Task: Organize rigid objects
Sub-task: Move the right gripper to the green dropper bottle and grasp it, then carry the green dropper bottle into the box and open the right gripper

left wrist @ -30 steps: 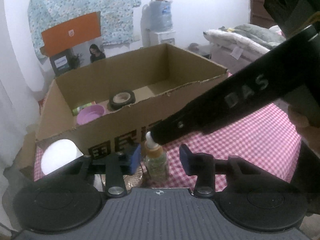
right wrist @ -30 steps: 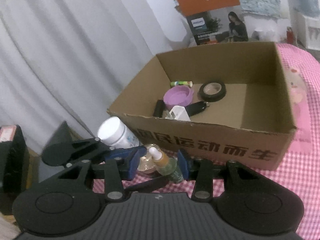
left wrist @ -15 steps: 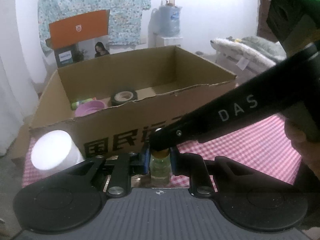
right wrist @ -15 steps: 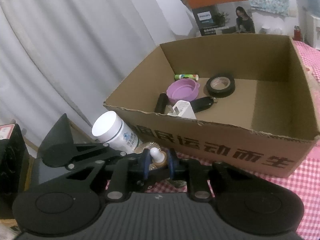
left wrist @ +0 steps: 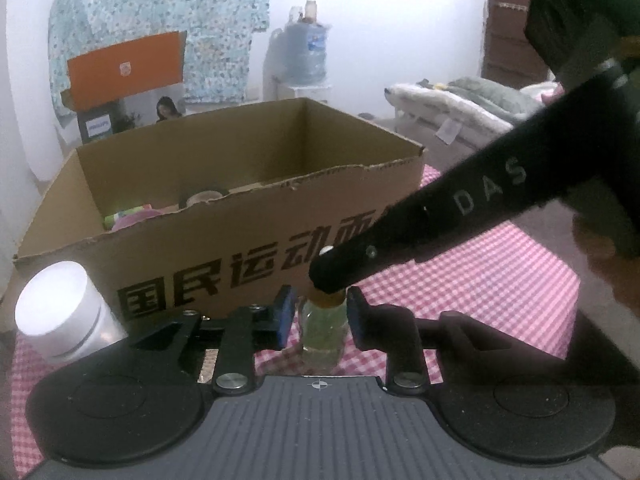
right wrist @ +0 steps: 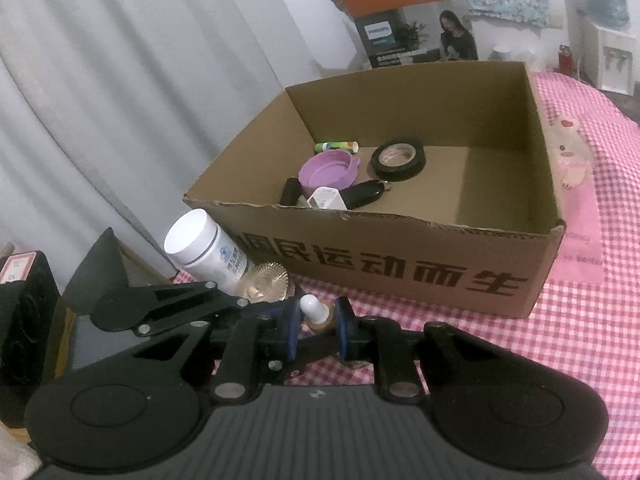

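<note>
Pink-checked cloth covers the bench (right wrist: pixel 568 320) before a corrugated cardboard box (right wrist: pixel 400 268). Right claw (right wrist: pixel 316 326) grips the glass dropper bottle (left wrist: pixel 323 330); left claw (left wrist: pixel 318 314), opening, flanks it.

Left gripper (left wrist: pixel 319 312): matte black linkage arms, blue pads on the jaws, silver pivot screws, two round black discs, grey ribbed housing with small crosshair mark. Right gripper (right wrist: pixel 316 326): same build; its finger carries grey "DAS" lettering; green indicator light far right.
</note>
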Motion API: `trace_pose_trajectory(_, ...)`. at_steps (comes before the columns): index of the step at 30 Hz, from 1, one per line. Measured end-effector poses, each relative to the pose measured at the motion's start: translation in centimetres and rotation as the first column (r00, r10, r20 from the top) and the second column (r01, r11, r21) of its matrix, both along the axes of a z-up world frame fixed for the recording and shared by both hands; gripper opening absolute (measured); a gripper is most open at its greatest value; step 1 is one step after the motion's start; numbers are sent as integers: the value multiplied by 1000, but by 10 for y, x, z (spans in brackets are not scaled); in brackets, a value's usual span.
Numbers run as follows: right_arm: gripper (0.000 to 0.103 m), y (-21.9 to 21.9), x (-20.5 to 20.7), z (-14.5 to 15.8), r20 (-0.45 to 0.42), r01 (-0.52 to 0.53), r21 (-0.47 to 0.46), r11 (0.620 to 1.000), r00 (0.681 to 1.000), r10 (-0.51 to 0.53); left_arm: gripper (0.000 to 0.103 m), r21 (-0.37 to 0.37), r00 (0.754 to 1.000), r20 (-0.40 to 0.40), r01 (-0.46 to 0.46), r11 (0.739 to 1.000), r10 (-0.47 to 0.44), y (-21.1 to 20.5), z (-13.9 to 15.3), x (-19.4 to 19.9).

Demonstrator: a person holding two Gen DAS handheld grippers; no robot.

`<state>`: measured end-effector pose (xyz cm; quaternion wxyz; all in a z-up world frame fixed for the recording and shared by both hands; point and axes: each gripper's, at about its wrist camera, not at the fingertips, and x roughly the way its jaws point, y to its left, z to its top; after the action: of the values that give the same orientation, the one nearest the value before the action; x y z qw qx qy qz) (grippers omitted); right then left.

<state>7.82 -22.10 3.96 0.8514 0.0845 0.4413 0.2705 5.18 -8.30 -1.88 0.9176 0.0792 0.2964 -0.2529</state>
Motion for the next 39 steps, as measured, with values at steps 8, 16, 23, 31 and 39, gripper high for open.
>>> trace_pose_trajectory(8, 23, 7, 4, 0, -9, -17, -39, 999, 1000, 17, 38, 35, 1000, 6, 11, 999, -11, -4, -5, -3)
trace_pose_trajectory(16, 40, 13, 8, -8, -12, -35, -79, 996, 999, 34, 42, 45, 997, -73, 19, 999, -16, -8, -17, 9)
trace_pose_trajectory(23, 40, 12, 14, -19, -35, -30, -85, 996, 999, 27, 33, 62, 996, -87, 24, 998, -19, -15, -29, 16)
trace_pose_trajectory(31, 33, 12, 9, -18, -4, -33, -80, 996, 999, 32, 31, 66, 997, -79, 12, 998, -7, -17, -29, 15)
trace_pose_trajectory(39, 28, 10, -7, 25, 82, -49, -43, 998, 995, 53, 31, 90, 1000, -7, 3, 996, -3, -15, 18, -10)
